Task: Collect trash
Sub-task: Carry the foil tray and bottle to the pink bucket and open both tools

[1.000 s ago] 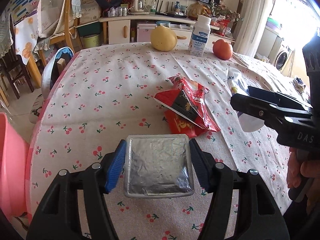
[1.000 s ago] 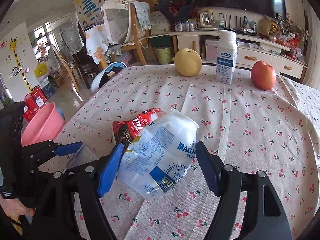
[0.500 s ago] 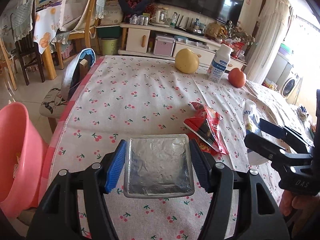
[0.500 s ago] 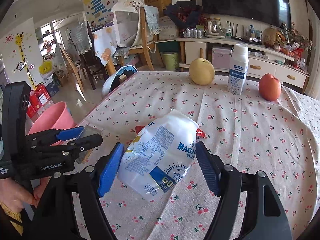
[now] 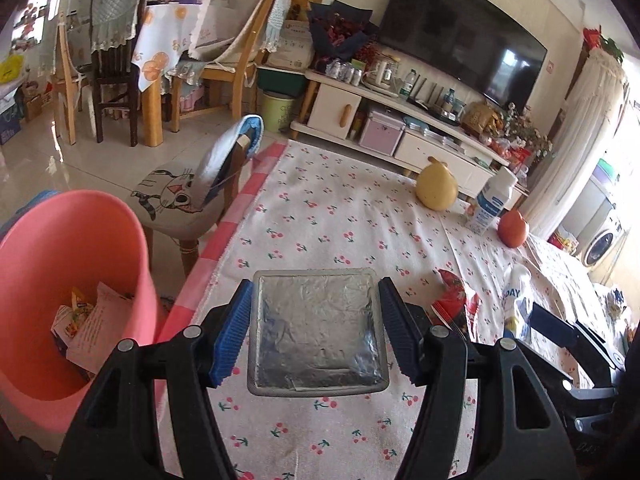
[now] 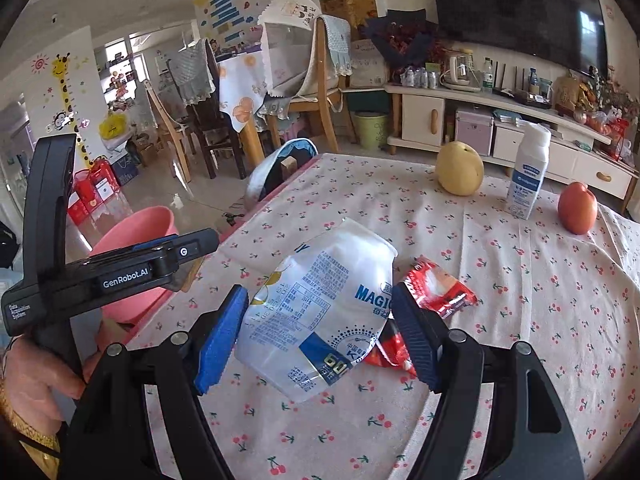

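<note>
judging by how things lie, the collecting is partway done: the pink bin (image 5: 60, 280) beside the desk (image 5: 320, 216) already holds papers and wrappers, each hand carries one piece of trash, and a red snack wrapper (image 6: 436, 292) is left lying on the cherry-print cloth. the pear (image 6: 460, 168), the milk bottle (image 6: 528, 168) and the apple (image 6: 578, 208) at the far side look like things to keep, though that is only a guess.

the left claw (image 5: 316, 332) is pinching a square foil packet (image 5: 316, 332), its blue pads against the packet's two side edges, the packet lying flat between them and lifted clear of the cloth. it hangs over the desk's near edge, with the bin just to its left and lower down, not yet above the opening.

the right claw (image 6: 320, 332) is pinching a crumpled white plastic bag with blue print (image 6: 320, 312), both pads pressed into its sides, the bag tilted and hanging clear of the cloth. the red wrapper lies just behind and to the right of this claw, touching nothing that holds it. the bin sits well off to the left of the bag, beyond the left claw.

what seems left: drop both pieces in, then fetch the red wrapper.
</note>
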`<state>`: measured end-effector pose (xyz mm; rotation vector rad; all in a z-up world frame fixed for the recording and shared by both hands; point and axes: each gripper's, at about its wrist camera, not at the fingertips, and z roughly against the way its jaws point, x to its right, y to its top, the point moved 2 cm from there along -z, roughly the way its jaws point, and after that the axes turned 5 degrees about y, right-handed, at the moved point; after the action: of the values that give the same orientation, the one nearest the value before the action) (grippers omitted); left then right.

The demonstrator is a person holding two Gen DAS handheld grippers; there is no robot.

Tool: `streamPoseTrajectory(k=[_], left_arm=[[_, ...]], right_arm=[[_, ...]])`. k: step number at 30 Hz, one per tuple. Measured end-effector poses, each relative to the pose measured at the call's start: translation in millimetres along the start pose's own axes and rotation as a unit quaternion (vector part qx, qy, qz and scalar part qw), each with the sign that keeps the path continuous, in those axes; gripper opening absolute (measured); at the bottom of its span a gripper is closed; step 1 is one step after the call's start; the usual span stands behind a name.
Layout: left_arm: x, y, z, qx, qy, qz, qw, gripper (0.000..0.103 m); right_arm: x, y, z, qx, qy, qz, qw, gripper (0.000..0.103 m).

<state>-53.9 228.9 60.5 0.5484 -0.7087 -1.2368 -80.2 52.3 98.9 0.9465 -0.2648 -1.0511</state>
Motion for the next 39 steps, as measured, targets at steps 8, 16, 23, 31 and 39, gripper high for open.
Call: streamPoseTrajectory(k=[8, 16, 23, 31, 39], left_arm=[[-72.4, 21.2, 15.6, 0.027, 0.056, 0.102, 0.9928, 0.064], [-148.9, 30.3, 25.8, 0.04, 0.141, 0.191, 0.9706, 0.064], [-199.3, 30.9, 28.6, 0.038, 0.168, 0.258, 0.9507, 0.064], [-231.3, 30.3, 27.3, 0.033, 0.188, 0.288, 0.9385, 0.064], [-235.0, 26.6, 23.7, 0.018, 0.199, 0.288, 0.9367, 0.078]], right_arm=[[-68.1, 30.3, -28.2, 0.001, 0.055, 0.042, 0.998, 0.074], [-141.7, 51.0, -79.8, -0.02, 0.106, 0.087, 0.99, 0.074], [-191.9, 50.5, -132.0, -0.049, 0.128, 0.117, 0.984, 0.074], [-214.1, 44.0, -177.6, -0.084, 0.141, 0.13, 0.978, 0.074], [-207.9, 41.3, -186.7, -0.084, 0.094, 0.139, 0.982, 0.091]])
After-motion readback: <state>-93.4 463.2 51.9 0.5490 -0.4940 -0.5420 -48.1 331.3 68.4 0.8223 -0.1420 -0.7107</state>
